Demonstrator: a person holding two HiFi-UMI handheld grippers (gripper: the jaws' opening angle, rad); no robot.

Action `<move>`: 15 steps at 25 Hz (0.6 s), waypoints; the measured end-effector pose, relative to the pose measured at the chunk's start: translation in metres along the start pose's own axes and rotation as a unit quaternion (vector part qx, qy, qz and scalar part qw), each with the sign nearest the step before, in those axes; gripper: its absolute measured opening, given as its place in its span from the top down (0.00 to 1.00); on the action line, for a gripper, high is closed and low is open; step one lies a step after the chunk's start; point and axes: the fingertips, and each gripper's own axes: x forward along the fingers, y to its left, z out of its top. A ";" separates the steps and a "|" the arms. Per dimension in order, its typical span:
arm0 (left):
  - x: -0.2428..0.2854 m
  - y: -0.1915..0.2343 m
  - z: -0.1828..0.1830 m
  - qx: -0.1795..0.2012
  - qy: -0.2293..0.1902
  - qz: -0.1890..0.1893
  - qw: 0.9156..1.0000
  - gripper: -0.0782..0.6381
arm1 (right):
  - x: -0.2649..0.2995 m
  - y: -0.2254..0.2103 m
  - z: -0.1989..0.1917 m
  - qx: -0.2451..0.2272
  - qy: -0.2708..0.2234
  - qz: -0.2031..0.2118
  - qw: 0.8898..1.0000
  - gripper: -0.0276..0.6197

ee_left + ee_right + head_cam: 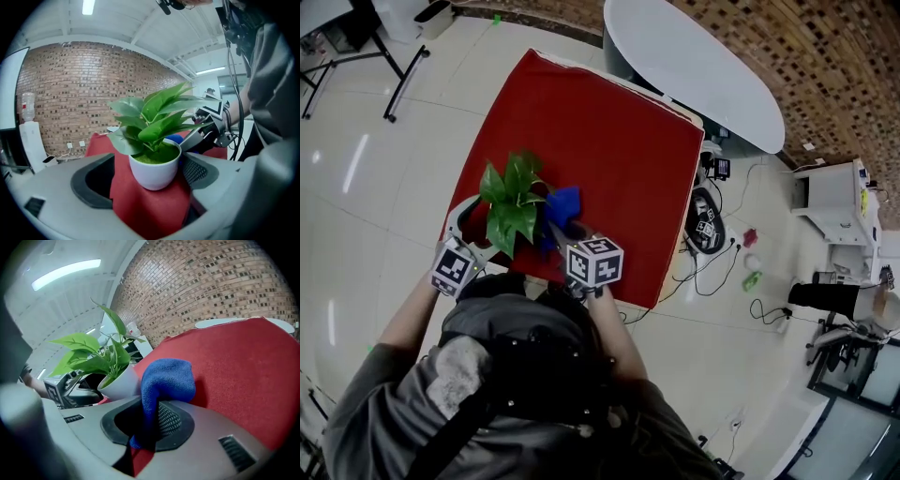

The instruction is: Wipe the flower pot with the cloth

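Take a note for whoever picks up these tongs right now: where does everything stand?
Left tongs: open, straddling the white flower pot, not clamped.
Right tongs: shut on the blue cloth, held beside the pot; contact unclear.
Pot stands upright on the red table, near the person's edge.
Done: cloth gripped. Left: wipe the pot; how much is wiped already cannot be told.
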 end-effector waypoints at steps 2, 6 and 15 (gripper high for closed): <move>-0.008 0.000 -0.006 -0.032 0.007 0.033 0.999 0.25 | -0.006 0.000 0.002 -0.008 0.004 0.007 1.000 0.84; -0.015 -0.019 -0.010 -0.080 0.011 0.086 0.993 0.25 | -0.025 -0.002 0.006 -0.017 0.008 0.038 0.999 0.84; 0.011 -0.033 0.015 -0.129 -0.007 0.183 0.975 0.24 | -0.032 0.014 0.053 -0.031 0.005 0.135 0.990 0.84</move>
